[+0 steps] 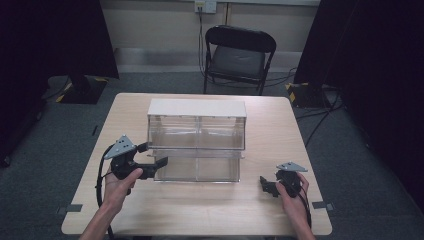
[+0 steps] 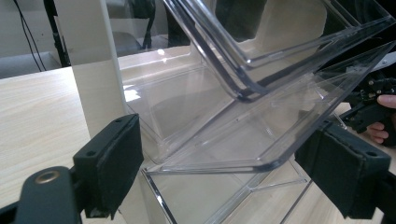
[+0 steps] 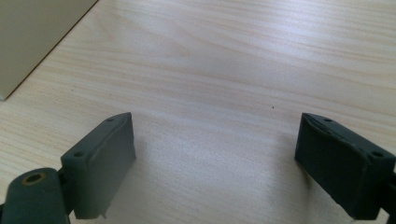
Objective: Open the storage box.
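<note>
I see left gripper (image 1: 151,155) left of centre, jaws apart at clear bin organizer (image 1: 197,142) corner. Right gripper (image 1: 268,187) lower right, jaws apart over bare table (image 1: 270,125).

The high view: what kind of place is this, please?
Probably a recording room or lab, not a home: black curtains at both sides, cables across the grey carpet, a wooden table and a lone folding chair behind it.

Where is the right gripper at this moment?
In the high view the right gripper sits low at the table's right front, open over bare wood, apart from the clear bin unit.
</note>
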